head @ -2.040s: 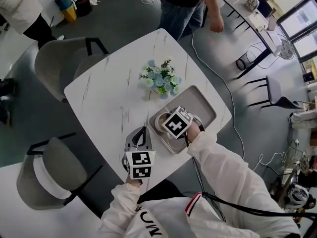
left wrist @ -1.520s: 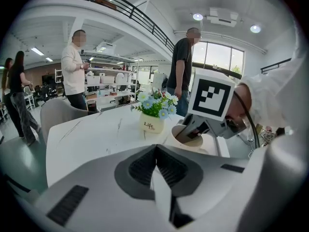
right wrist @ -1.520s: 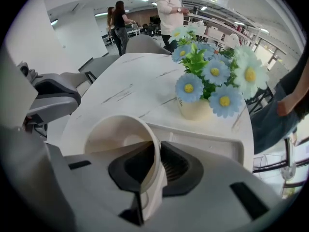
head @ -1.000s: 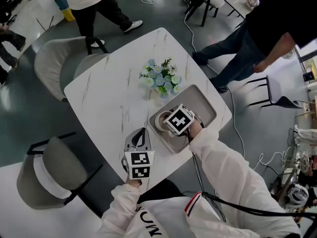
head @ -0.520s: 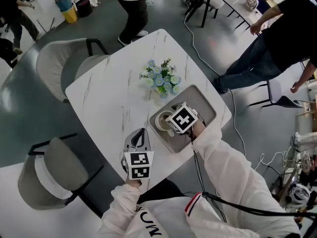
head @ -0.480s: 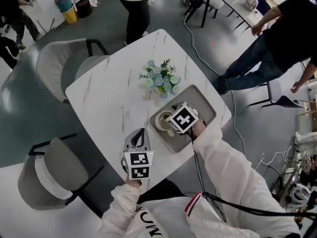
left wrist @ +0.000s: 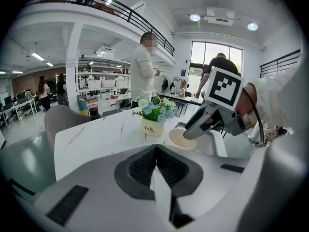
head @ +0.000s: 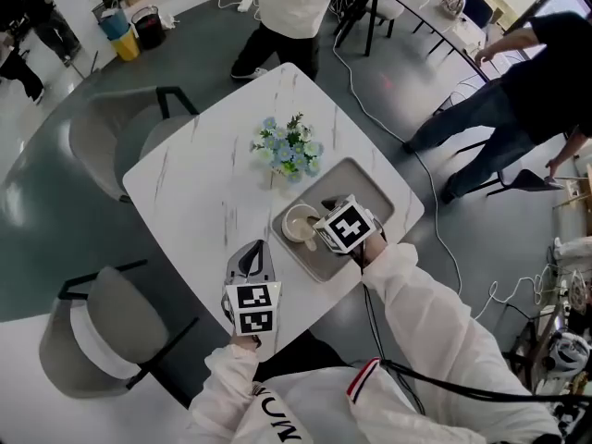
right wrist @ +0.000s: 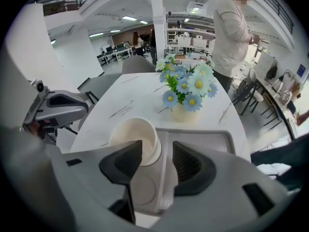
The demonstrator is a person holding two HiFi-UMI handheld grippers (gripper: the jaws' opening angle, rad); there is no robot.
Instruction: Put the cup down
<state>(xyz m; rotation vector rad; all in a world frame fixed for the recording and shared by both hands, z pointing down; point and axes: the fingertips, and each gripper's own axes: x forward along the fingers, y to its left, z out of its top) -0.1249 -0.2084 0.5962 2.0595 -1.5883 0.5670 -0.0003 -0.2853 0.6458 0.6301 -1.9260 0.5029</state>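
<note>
On the tray [right wrist: 212, 140], the cup [right wrist: 135, 137] stands free by the right gripper's [right wrist: 158, 148] left jaw, jaws just spread wide.

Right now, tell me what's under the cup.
The cup stands on the grey tray, which lies on the table. The tray floor beneath it is hidden.

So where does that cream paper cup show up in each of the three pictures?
Head view: the cream paper cup stands just below centre, at the left end of the grey tray.
Left gripper view: the cup sits right of centre.
Right gripper view: the cup is lower left of centre, open top showing.
Shared landmark: the small pot of blue and white flowers, close by the cup throughout.
</note>
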